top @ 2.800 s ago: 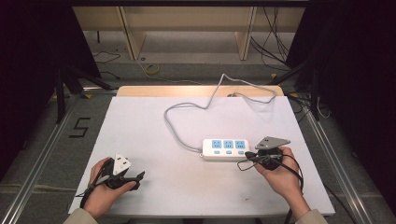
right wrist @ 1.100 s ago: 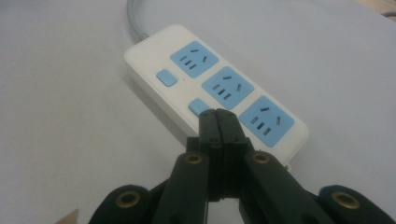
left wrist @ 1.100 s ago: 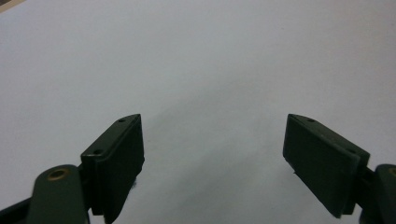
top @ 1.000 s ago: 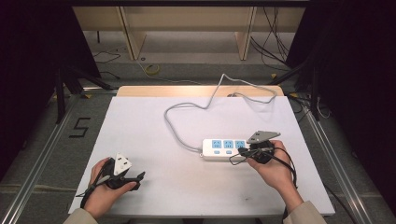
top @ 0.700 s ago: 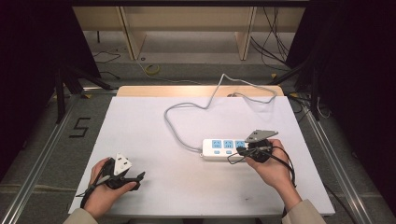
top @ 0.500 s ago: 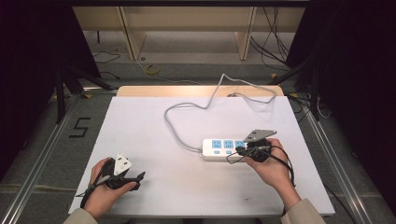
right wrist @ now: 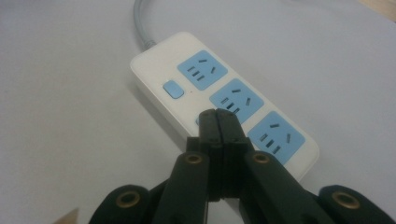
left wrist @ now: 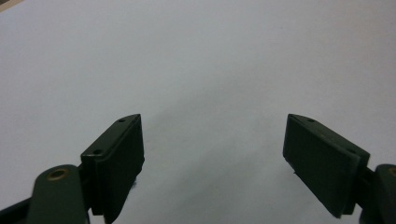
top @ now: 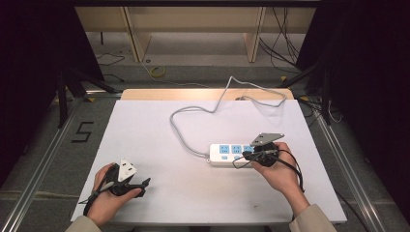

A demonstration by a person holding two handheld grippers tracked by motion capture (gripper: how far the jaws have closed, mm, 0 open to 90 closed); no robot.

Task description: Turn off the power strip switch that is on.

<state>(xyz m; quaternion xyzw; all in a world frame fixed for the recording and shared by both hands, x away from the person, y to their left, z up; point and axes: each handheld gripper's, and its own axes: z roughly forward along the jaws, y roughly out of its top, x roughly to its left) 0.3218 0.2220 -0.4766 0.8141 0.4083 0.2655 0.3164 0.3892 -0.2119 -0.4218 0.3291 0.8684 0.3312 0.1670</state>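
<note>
Lying on the white surface (top: 193,130) right of centre, the white power strip (top: 235,154) shows three blue sockets, its grey cord (top: 186,137) looping away toward the far edge. The right tongs (right wrist: 218,116) hover over its near edge, jaws pressed together with nothing between them — the left tongs (left wrist: 212,140) gape wide near the front-left corner, holding nothing.

Bright table, dark surroundings, soft focus
</note>
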